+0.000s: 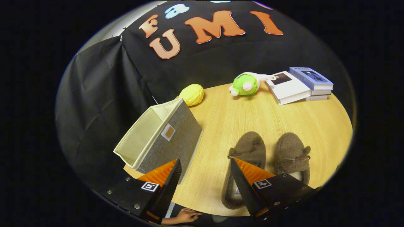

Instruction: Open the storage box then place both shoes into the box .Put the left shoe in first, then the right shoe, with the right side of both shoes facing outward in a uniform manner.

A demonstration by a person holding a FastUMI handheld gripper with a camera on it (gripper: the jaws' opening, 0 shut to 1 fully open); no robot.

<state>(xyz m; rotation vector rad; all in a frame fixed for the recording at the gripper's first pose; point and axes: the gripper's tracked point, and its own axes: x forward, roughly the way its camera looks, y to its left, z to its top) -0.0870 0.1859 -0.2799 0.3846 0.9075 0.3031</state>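
We hold the gripper with jaws wide, gripping nothing. Storage box: open, just ahead of the left finger. Left shoe: partly under the right finger. Right shoe: just beside it, further right. Wooden table bears all.

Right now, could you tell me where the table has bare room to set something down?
Widest bare patch: mid-table, bordered by storage box, slippers, yellow toy and green plush. Some bare room lies right of the slippers, below the books. It is crowded by the open gripper, between box and slippers.
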